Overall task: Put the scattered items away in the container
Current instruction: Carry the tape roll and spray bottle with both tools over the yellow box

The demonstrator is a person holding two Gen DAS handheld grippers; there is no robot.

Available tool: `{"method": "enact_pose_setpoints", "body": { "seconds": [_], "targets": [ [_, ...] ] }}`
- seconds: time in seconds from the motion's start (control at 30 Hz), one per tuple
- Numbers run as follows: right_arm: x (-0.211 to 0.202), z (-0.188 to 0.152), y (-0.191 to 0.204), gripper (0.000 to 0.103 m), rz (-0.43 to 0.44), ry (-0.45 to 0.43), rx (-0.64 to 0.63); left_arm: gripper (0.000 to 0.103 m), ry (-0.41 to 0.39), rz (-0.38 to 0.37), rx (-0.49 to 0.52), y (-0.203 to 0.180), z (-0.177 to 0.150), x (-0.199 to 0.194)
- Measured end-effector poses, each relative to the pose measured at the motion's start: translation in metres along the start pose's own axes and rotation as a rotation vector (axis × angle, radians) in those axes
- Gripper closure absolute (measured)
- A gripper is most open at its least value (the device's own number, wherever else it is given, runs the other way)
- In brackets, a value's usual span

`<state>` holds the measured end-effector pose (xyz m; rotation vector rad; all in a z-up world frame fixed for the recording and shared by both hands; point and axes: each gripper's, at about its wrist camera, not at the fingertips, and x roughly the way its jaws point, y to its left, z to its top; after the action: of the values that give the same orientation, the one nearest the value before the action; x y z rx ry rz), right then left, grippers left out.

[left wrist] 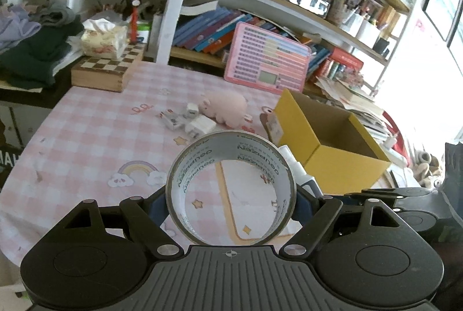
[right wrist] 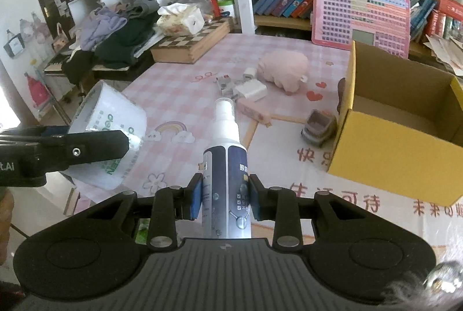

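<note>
My left gripper point(left wrist: 231, 201) is shut on a wide roll of tape point(left wrist: 254, 149), which stands on edge above the pink checked tablecloth. In the right wrist view the same tape roll point(right wrist: 115, 114) hangs at the left. My right gripper point(right wrist: 225, 195) is shut on a white and dark blue spray bottle point(right wrist: 225, 166), nozzle pointing away. The open yellow cardboard box point(right wrist: 399, 154) stands to the right, also seen as the box point(left wrist: 344, 166). On the cloth lie a pink plush pig point(right wrist: 285, 66), white chargers point(right wrist: 250, 89), a small pink box point(right wrist: 254, 110) and a grey toy truck point(right wrist: 318, 128).
A chessboard case point(right wrist: 188, 46) and a pile of clothes point(right wrist: 121, 36) sit at the table's far left. A pink keyboard toy point(right wrist: 361, 13) leans against bookshelves behind the box. The table's left edge drops off beside the tape roll.
</note>
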<state>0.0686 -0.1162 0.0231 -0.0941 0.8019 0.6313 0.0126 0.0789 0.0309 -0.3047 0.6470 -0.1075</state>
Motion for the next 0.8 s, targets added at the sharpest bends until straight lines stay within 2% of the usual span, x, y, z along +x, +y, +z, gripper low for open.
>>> {"method": "enact_pose_setpoints", "body": {
  "seconds": [0.8],
  "targets": [
    [-0.041, -0.042, -0.009, 0.073, -0.106, -0.020, 0.114, 0.019, 0.051, -0.123, 0.052, -0.029, -0.019, -0.005]
  ]
}}
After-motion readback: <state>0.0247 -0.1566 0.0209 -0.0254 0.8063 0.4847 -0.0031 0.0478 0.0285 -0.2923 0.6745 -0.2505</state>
